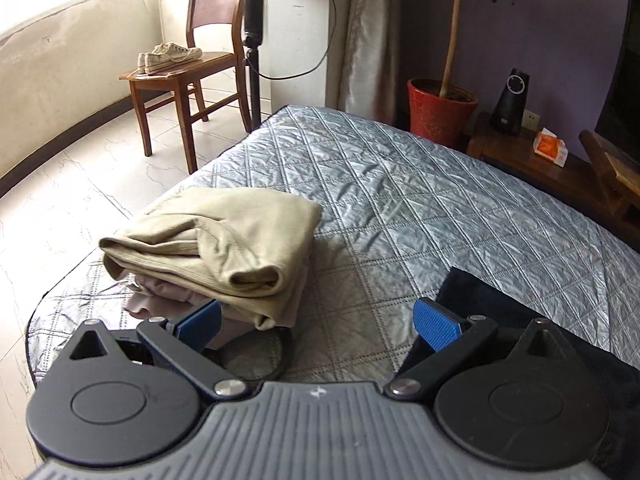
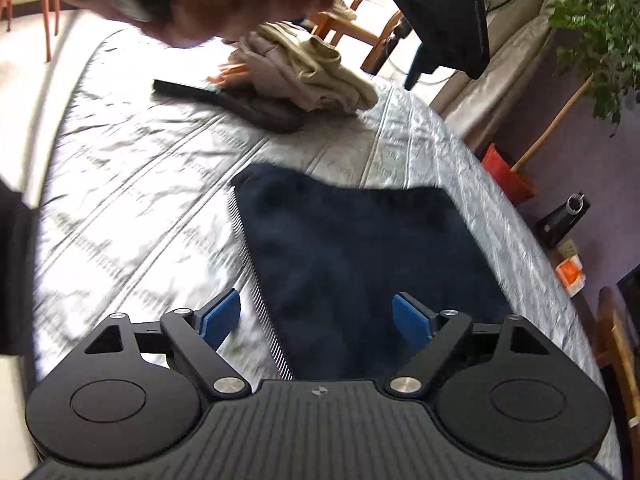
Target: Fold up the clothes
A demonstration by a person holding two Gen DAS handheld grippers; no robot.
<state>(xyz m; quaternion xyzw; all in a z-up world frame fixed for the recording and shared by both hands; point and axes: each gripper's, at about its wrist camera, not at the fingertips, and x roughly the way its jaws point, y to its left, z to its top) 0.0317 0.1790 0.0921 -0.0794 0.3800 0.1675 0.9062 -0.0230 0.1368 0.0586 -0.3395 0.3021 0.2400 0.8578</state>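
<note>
A dark navy garment (image 2: 360, 264) lies flat on the grey quilted bed (image 2: 140, 184), with a ribbed white-lined edge on its left side. My right gripper (image 2: 316, 320) is open and empty, hovering just above its near end. The garment's edge also shows in the left wrist view (image 1: 480, 300). My left gripper (image 1: 320, 324) is open and empty, low over the bed between the navy garment and a pile of folded beige clothes (image 1: 224, 248). That pile shows far off in the right wrist view (image 2: 312, 68), with a dark flat item beside it.
A wooden chair (image 1: 188, 76) with white sneakers stands past the bed's far corner, next to a fan stand (image 1: 252, 32). A red plant pot (image 1: 436, 112) and a dark speaker (image 1: 510, 104) on a wooden cabinet lie beyond the bed's right side.
</note>
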